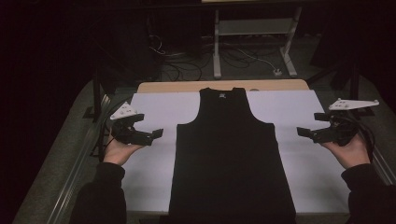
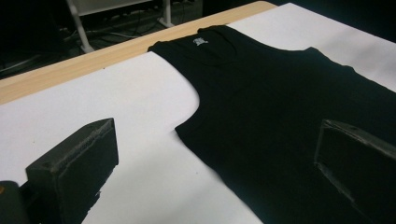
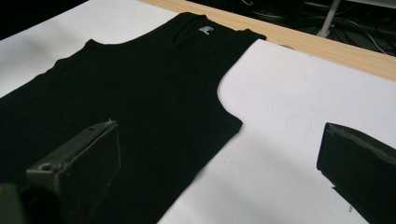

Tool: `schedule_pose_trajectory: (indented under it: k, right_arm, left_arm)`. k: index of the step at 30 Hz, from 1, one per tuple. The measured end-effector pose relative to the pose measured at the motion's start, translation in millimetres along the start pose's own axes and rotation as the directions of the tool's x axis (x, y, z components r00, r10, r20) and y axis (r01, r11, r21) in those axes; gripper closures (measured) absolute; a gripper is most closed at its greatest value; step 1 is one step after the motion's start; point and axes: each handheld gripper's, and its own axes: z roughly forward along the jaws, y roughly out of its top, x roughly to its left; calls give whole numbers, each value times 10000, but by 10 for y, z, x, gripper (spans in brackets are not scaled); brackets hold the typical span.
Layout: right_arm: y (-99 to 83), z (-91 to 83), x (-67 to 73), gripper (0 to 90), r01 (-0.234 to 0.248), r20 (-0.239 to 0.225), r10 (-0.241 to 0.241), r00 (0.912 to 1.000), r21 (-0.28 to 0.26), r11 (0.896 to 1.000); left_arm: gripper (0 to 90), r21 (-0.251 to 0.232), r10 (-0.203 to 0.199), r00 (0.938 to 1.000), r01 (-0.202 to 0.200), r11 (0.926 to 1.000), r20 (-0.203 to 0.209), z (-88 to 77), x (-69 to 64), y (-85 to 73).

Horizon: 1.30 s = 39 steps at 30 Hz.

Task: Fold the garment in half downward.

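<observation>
Black tank top (image 1: pixel 231 158) is lying flat and face up along the middle of the bench, its long axis running from the near hem at the person's edge to the neckline at the far end. Nearest, the two hands are hovering palm up on either side of it: the left gripper (image 1: pixel 148 135) is hanging off the garment's left edge, the right gripper (image 1: pixel 309 134) off its right edge, both about level with the armholes and apart from the cloth, so neither looks clearly nearer. Both pairs of jaws are standing wide apart, holding nothing. In the left gripper view the fabric is looking soft, matte and smooth, with curved armholes. It is resting on a white sheet (image 1: pixel 154 112) covering the pale wooden bench (image 1: pixel 187 87), whose bare strip is showing at the far end.
</observation>
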Motion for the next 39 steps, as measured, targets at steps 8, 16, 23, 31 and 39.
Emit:
schedule_pose_trajectory:
  k: [8, 16, 23, 31, 39]
  right_arm:
    - [78, 32, -57, 0, 37, -6, -37, 10000, 78, 10000]
    - [111, 81, -110, 0, -91, -58, 92, 9999, 189, 9998]
    - [151, 139, -141, 0, -119, -54, 121, 9999, 359, 9993]
    - [208, 214, -162, 0, -130, -85, 135, 9999, 569, 9983]
    - [227, 289, -215, 0, -223, -93, 230, 9997, 701, 9973]
  left_arm:
    - [0, 127, -57, 10000, 57, 9999, 55, 91, 35, 37]
    - [0, 367, -25, 10000, 25, 9993, -9, 164, 85, 102]
    - [0, 418, 51, 9999, -48, 9991, -91, 204, 129, 161]
    - [0, 582, -36, 10000, 38, 9983, -27, 262, 184, 183]
    - [0, 646, -248, 9997, 250, 9976, -43, 343, 251, 180]
